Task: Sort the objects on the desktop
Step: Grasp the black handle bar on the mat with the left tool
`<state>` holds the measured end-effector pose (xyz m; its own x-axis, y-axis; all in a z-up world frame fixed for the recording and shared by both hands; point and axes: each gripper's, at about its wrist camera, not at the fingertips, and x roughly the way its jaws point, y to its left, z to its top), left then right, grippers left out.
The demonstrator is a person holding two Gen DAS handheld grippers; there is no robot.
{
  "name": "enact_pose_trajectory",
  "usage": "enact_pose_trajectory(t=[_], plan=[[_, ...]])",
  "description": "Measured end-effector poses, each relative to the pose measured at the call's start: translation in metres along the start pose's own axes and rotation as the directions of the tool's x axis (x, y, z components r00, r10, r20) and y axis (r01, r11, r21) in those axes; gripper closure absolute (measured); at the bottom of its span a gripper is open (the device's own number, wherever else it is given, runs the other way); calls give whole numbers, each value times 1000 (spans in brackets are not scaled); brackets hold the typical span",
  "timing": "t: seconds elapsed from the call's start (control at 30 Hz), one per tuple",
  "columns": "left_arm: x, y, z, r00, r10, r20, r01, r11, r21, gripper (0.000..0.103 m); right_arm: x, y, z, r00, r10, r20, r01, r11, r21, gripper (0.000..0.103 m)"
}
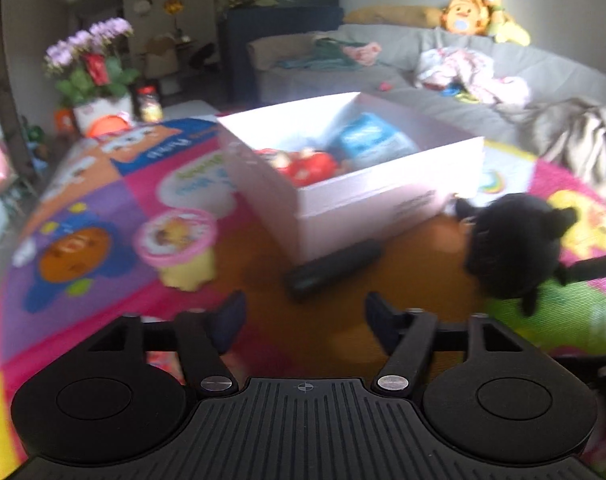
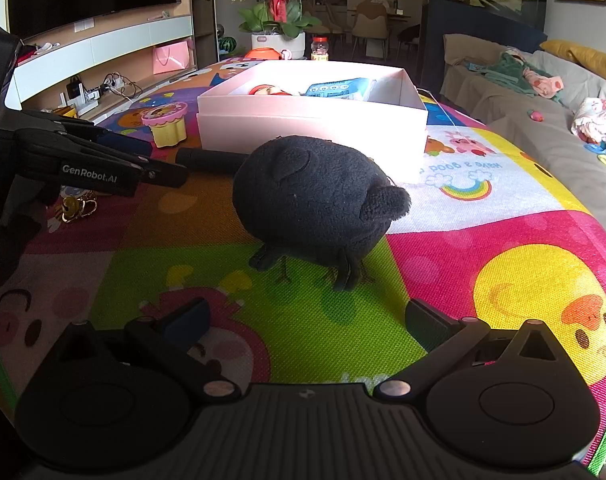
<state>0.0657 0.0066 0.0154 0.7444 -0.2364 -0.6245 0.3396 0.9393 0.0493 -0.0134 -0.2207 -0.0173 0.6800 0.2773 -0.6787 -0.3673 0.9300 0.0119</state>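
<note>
Both my tools are released: left tool point(image 1: 305, 320) empty, right tool point(image 2: 307, 320) empty. Black plush pig point(image 2: 315, 200) at twelve o'clock on the play mat point(image 2: 503, 240); white box point(image 2: 311, 120) behind, black cylinder point(image 1: 333, 268) beside it.

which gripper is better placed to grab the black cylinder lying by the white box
Left. The black cylinder lies just ahead of the open left gripper, nothing between. From the right gripper, also open, the black plush toy blocks the way.

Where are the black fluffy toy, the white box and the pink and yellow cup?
black fluffy toy point(image 2: 311, 196): right wrist view, its round body.
white box point(image 2: 303, 128): right wrist view, front wall.
pink and yellow cup point(image 2: 167, 126): right wrist view, its side.
</note>
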Motion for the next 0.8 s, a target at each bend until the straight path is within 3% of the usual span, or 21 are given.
enact_pose_trajectory(t=[0.1,0.4,0.6,0.8], plan=[[13,-12,4,1000,-12,-12,12,999,-32,23,0,0,0,1000,0,0,0,1000,0,0],[48,-23,26,997,61,-46,-68,983,-169,22,0,0,0,1000,-1,0,1,1000,-1,0],[43,-33,21,993,115,-12,-116,986,-117,22,0,0,0,1000,0,0,0,1000,-1,0],[-1,-35,-16,998,69,-10,-69,996,-61,22,-5,-11,9,999,34,-8,-34,999,18,0]])
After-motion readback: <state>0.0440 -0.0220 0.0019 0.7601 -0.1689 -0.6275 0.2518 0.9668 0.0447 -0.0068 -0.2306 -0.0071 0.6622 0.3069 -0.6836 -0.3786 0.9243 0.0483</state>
